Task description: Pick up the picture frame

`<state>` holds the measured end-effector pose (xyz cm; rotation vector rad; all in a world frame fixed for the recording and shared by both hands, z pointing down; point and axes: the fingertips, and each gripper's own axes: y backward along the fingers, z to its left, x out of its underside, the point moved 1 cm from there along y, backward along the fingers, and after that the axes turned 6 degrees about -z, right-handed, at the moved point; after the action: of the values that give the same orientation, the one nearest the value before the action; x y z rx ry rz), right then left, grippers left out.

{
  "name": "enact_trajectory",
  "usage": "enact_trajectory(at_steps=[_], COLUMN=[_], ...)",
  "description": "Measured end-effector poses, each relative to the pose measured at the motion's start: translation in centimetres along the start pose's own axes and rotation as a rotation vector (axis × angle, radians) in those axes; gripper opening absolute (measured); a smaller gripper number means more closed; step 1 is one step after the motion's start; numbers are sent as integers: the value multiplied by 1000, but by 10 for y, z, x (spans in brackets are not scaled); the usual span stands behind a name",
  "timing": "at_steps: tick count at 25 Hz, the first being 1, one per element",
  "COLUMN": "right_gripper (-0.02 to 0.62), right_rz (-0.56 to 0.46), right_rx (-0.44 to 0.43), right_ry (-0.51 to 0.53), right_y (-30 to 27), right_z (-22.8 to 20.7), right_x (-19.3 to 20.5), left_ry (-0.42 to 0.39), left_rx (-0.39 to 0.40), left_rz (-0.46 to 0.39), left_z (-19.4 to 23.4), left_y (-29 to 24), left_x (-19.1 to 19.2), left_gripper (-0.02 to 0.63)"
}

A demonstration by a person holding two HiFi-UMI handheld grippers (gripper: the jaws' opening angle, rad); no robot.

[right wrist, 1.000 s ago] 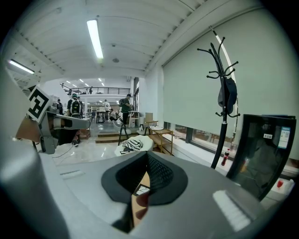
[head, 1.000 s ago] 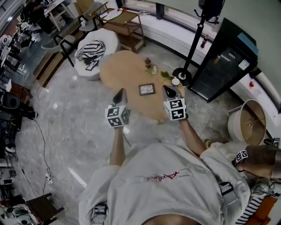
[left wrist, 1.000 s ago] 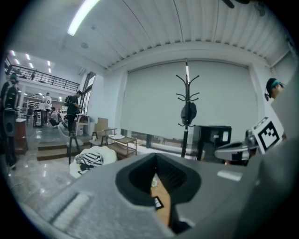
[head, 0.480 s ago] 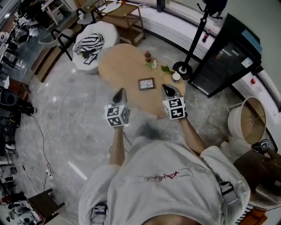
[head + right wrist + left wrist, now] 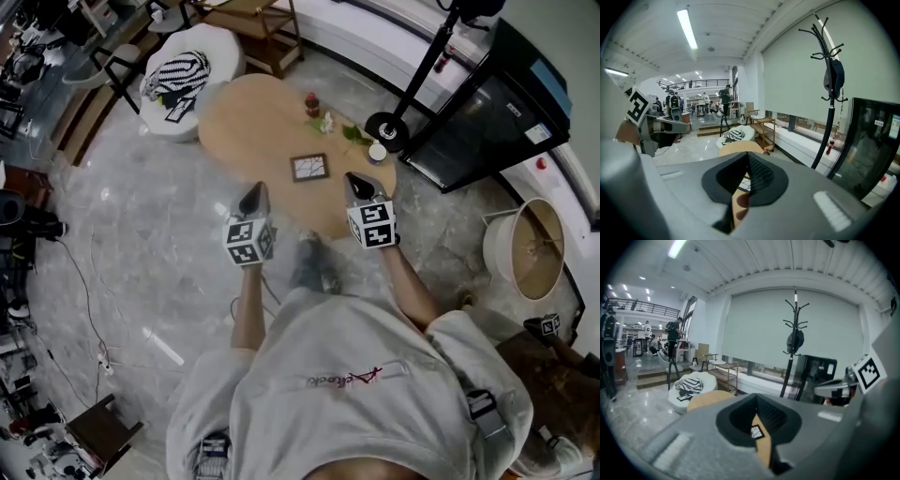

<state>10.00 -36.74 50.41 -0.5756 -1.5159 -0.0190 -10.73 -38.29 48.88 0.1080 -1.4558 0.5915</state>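
Note:
The picture frame (image 5: pixel 309 167), small and square with a dark rim, lies flat near the middle of a low oval wooden table (image 5: pixel 253 117). Through the left gripper's jaws the frame (image 5: pixel 756 431) shows as a small tilted square. My left gripper (image 5: pixel 252 195) hangs shut and empty over the floor, just off the table's near-left edge. Over the table's near-right edge my right gripper (image 5: pixel 356 182) is also shut and empty. The frame sits between and beyond the two tips, untouched.
A small red bottle (image 5: pixel 311 102), some green leaves (image 5: pixel 354 134) and a white cup (image 5: pixel 377 151) stand on the table's far right. A white pouf with striped cloth (image 5: pixel 178 70), a coat stand base (image 5: pixel 388 127) and a black cabinet (image 5: pixel 492 103) surround the table.
Both grippers have moved forward and down toward the table. The table and frame sit closer to the tips than a second ago. Both stay shut.

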Motion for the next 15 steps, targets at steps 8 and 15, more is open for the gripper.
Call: enact_trajectory(at_steps=[8,15], right_gripper=[6,6], right_rz=[60,129], right_rx=[3,17], right_ry=[-28,-69], right_y=[-56,-94], right_z=[-14,-26], right_x=[14,42], left_ry=[28,60], left_rx=[2,25], left_rz=[56,136], left_z=[28,46], left_y=[-51,-88], left_x=[18,47], left_gripper=[0,0])
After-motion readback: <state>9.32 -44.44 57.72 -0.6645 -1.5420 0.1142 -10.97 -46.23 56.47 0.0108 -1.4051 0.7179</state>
